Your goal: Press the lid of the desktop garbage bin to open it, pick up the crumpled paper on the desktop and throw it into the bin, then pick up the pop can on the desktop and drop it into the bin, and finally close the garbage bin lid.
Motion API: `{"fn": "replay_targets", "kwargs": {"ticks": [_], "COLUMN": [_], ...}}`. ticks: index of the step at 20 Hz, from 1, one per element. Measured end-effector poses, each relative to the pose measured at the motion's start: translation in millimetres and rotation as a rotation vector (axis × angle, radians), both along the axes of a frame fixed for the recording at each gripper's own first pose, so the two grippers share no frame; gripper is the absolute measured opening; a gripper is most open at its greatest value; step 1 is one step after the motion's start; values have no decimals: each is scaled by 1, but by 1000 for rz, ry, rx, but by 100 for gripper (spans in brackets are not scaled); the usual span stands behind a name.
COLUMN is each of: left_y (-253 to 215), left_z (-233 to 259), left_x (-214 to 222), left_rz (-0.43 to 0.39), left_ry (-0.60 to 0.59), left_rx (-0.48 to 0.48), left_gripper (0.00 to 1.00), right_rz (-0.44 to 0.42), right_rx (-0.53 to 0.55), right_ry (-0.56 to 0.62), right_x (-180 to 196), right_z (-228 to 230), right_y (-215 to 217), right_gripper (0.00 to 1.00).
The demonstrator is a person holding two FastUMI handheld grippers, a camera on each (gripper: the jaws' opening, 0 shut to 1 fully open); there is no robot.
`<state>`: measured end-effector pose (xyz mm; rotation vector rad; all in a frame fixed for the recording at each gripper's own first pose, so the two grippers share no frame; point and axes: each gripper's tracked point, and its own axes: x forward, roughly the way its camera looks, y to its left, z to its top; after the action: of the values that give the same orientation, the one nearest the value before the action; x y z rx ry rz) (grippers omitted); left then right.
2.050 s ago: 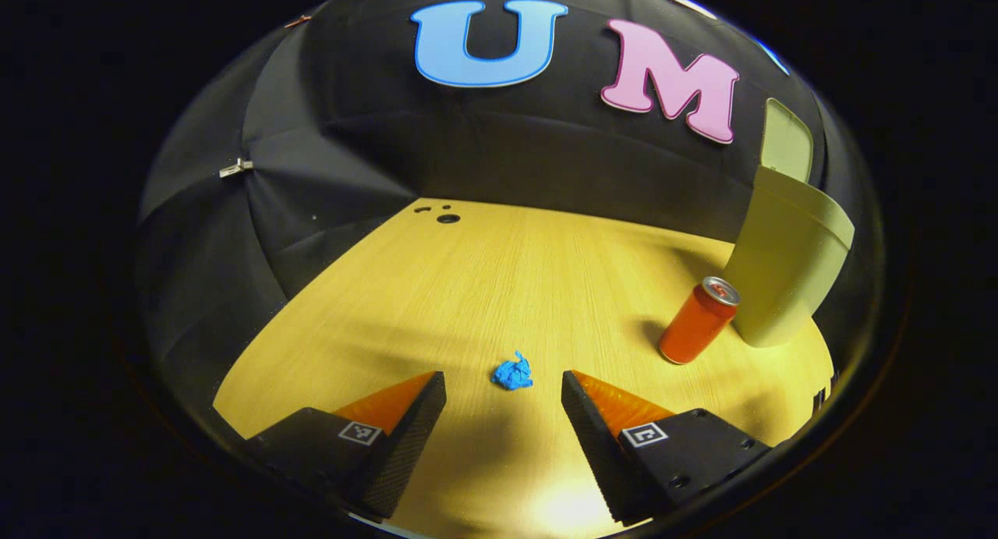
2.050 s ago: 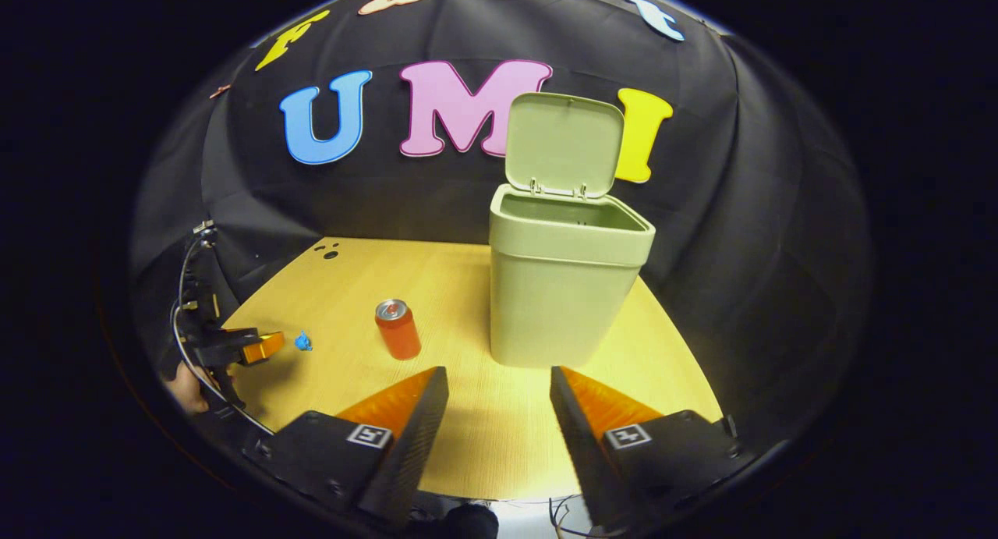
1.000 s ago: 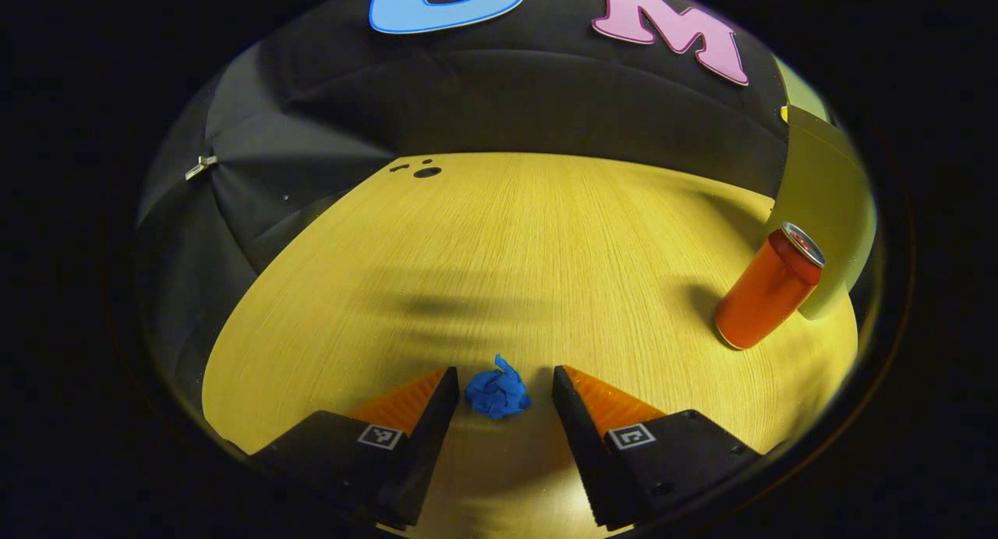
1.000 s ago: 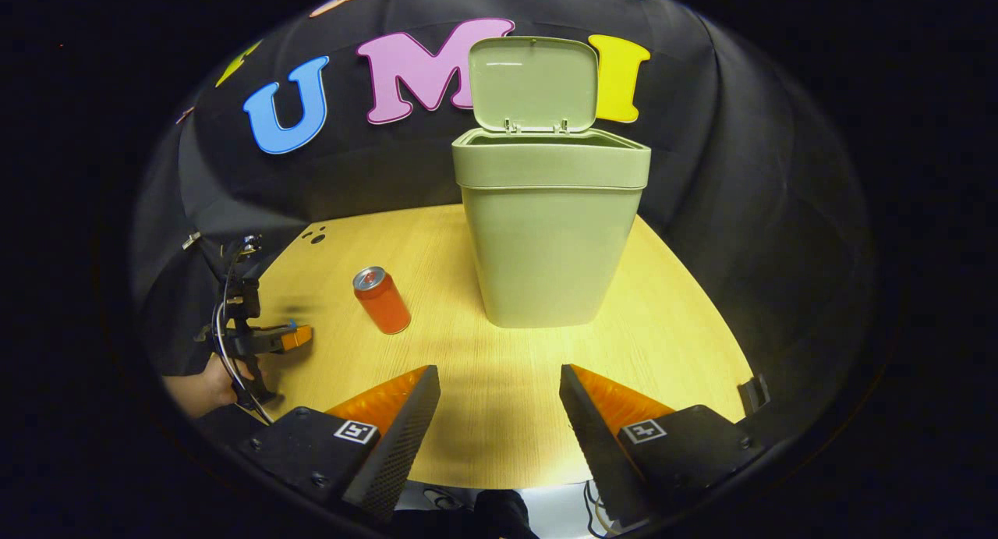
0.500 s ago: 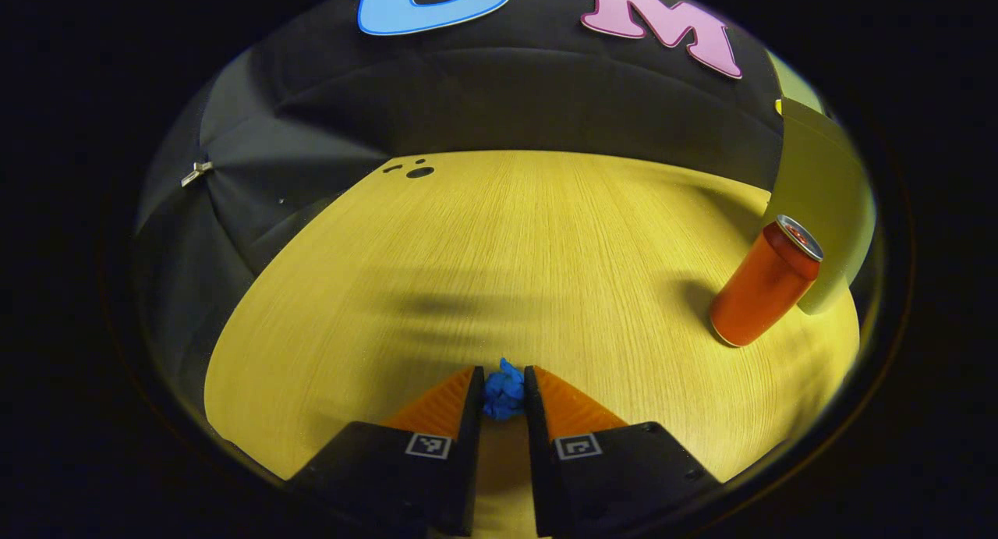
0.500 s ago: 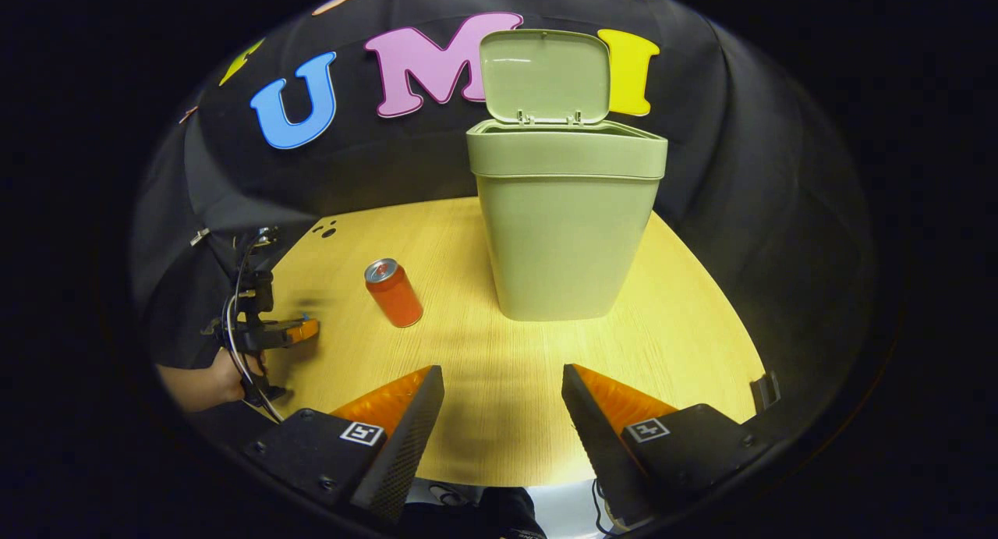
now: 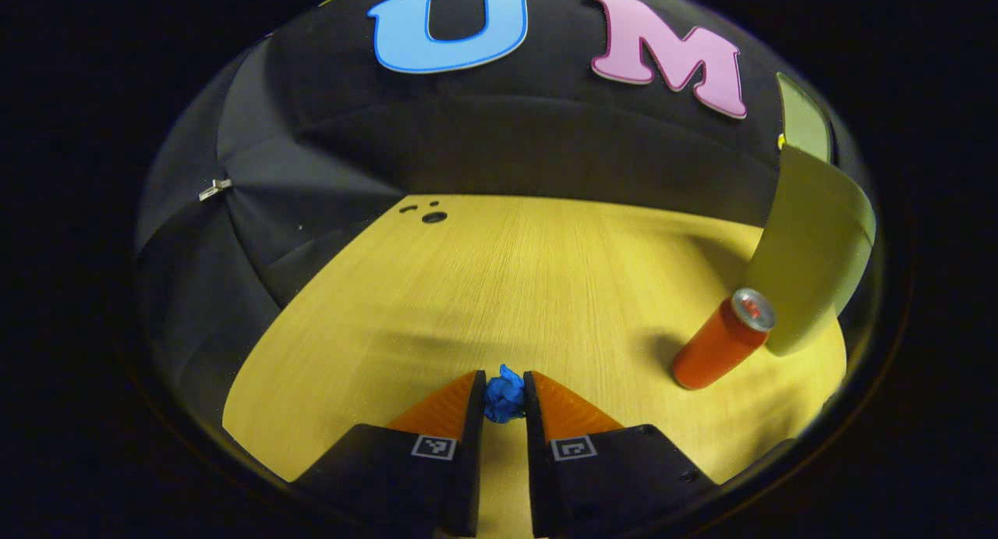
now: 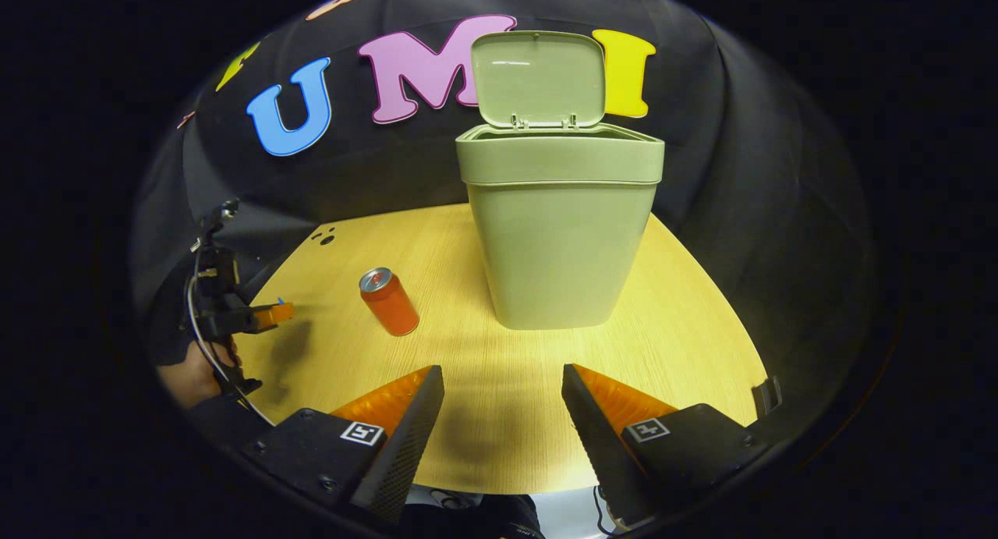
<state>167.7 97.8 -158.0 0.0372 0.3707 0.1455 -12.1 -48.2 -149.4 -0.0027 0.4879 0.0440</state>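
Left gripper (image 7: 504, 395): fingers narrow, both pressed on the blue crumpled paper (image 7: 504, 394), apparently lifted just clear of the tabletop (image 7: 499, 289). Bin (image 8: 557, 235) lies far right of it, lid (image 8: 538, 77) upright, mouth open. Pop can (image 8: 388, 301) stands between paper and bin; carry over it. Right gripper (image 8: 503, 422): fingers wide, empty, nearer the bin.

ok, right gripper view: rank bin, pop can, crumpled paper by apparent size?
1. Garbage bin, lid up: by far the largest.
2. Pop can: much smaller, standing on the table.
3. Crumpled paper: a blue speck at the left gripper, mostly hidden, so its size is unsure.
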Motion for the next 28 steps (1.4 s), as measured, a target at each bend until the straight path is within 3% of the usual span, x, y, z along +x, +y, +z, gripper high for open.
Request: {"fn": "replay_targets", "kwargs": {"ticks": [1, 3, 6, 7, 8, 9, 13, 17, 28], "left_y": [-3, -11, -30, -38, -48, -57, -101, -145, -297], "left_z": [15, 43, 85, 99, 111, 124, 171, 207, 246], "left_x": [-4, -12, -20, -21, -20, -20, -11, -5, 18], "left_rz": [-14, -38, -80, -95, -109, -124, -195, -277, -581], "left_ry": [-23, -73, -140, -162, -183, -204, -278, -337, -387], "left_rx": [6, 12, 5, 0, -8, -16, -49, -62, -90], "left_gripper": [26, 30, 26, 30, 26, 30, 26, 29, 29], "right_rz": [-1, -3, -9, -10, -10, -12, -17, -19, -25], "right_rx": [2, 2, 6, 6, 5, 3, 2, 7, 32], "right_ry": [-3, -8, -14, -15, -15, -16, -43, -63, -49], "right_x": [2, 6, 10, 12, 14, 16, 28, 42, 71], "right_z": [1, 1, 2, 3, 2, 3, 10, 15, 10], "right_y": [-2, -5, -13, -16, -19, -23, -37, -50, -79], "right_gripper": [96, 97, 97, 97, 97, 97, 98, 98, 100]}}
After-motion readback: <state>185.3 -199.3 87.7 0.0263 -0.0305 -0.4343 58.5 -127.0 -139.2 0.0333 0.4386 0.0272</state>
